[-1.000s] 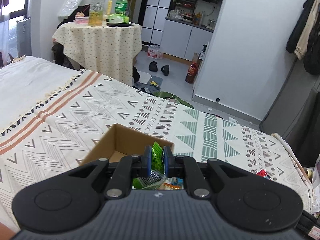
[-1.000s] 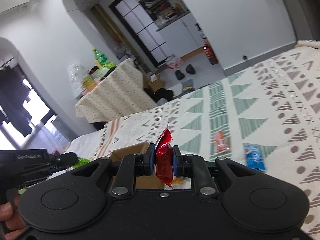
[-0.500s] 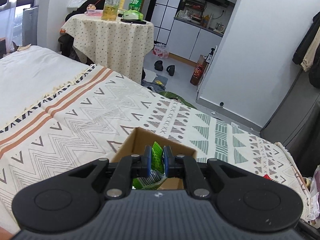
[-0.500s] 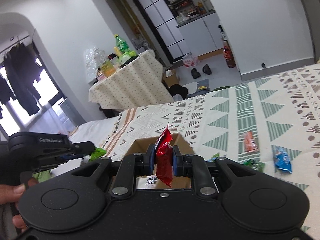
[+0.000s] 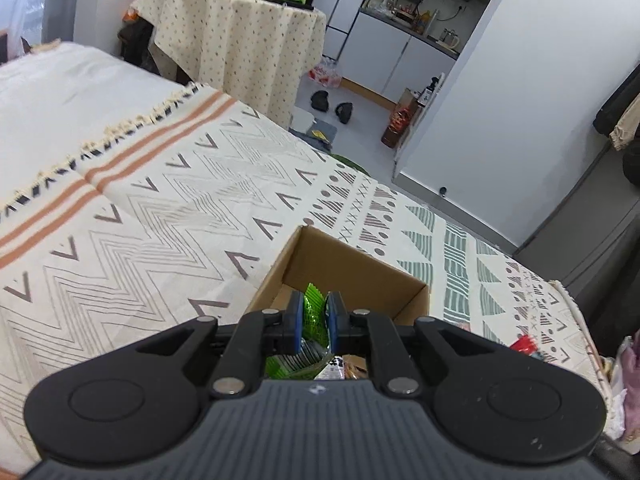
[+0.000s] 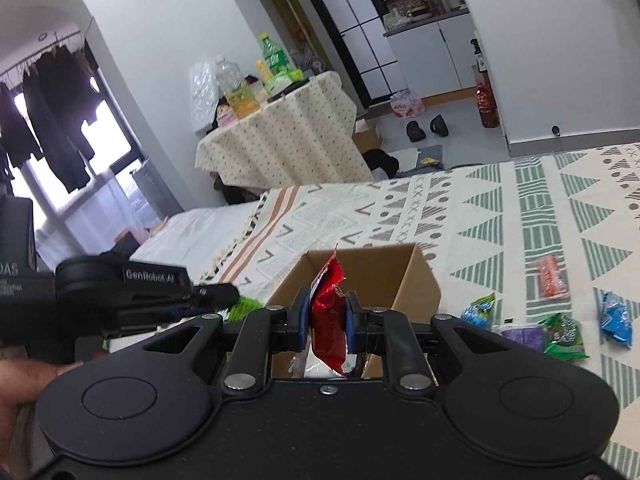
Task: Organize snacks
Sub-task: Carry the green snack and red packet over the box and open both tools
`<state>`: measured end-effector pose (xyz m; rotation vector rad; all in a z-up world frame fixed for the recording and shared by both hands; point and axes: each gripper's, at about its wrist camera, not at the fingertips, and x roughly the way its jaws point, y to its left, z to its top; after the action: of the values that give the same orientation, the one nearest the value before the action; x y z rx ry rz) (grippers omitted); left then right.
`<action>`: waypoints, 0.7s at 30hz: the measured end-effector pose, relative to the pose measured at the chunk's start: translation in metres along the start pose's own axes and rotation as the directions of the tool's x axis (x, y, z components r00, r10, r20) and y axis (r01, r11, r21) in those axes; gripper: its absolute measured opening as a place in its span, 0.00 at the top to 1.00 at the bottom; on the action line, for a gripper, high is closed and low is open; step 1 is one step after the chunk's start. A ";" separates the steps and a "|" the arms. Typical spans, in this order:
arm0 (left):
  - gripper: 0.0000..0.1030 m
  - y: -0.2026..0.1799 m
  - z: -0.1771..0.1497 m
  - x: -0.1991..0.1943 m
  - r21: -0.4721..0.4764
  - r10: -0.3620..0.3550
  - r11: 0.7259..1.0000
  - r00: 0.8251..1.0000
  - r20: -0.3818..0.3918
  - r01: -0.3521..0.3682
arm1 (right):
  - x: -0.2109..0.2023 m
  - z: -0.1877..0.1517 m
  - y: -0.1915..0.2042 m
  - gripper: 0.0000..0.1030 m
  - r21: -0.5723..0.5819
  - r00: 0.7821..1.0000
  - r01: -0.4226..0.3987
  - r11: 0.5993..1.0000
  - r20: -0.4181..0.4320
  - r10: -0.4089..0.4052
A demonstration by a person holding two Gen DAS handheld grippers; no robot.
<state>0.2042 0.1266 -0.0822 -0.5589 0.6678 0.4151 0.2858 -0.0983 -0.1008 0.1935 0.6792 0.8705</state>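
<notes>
An open cardboard box (image 5: 356,268) (image 6: 384,276) sits on the patterned bedspread. My left gripper (image 5: 315,320) is shut on a green snack packet (image 5: 312,316) and hangs over the box's near edge. A red snack packet (image 6: 329,312) is pinched upright in my right gripper (image 6: 328,320), which is shut and also above the box's near side. In the right wrist view the left gripper (image 6: 216,294) comes in from the left, held by a hand (image 6: 24,384). Loose snacks lie right of the box: an orange packet (image 6: 553,276), a blue one (image 6: 616,322), green ones (image 6: 564,338).
The bedspread (image 5: 160,216) spreads wide on the left. Beyond the bed stands a table with a dotted cloth (image 5: 240,36) (image 6: 280,136) carrying bottles. Shoes (image 5: 332,104) lie on the floor by a kitchen nook. A red packet (image 5: 524,344) lies near the bed's right edge.
Both grippers, each still holding its packet, have moved toward and over the box, which now appears nearer and more centred. The right view has swung so more loose snacks show.
</notes>
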 end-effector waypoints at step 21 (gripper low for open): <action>0.17 -0.022 -0.005 -0.012 0.080 0.039 0.996 0.999 -0.014 -0.038 | -0.024 0.004 -0.026 0.45 0.076 0.994 0.105 0.992 -0.023 -0.104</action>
<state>0.2050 0.1044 -0.0697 -0.4745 0.7080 0.4187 0.2944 -0.1331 -0.0969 0.2170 0.7353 0.7473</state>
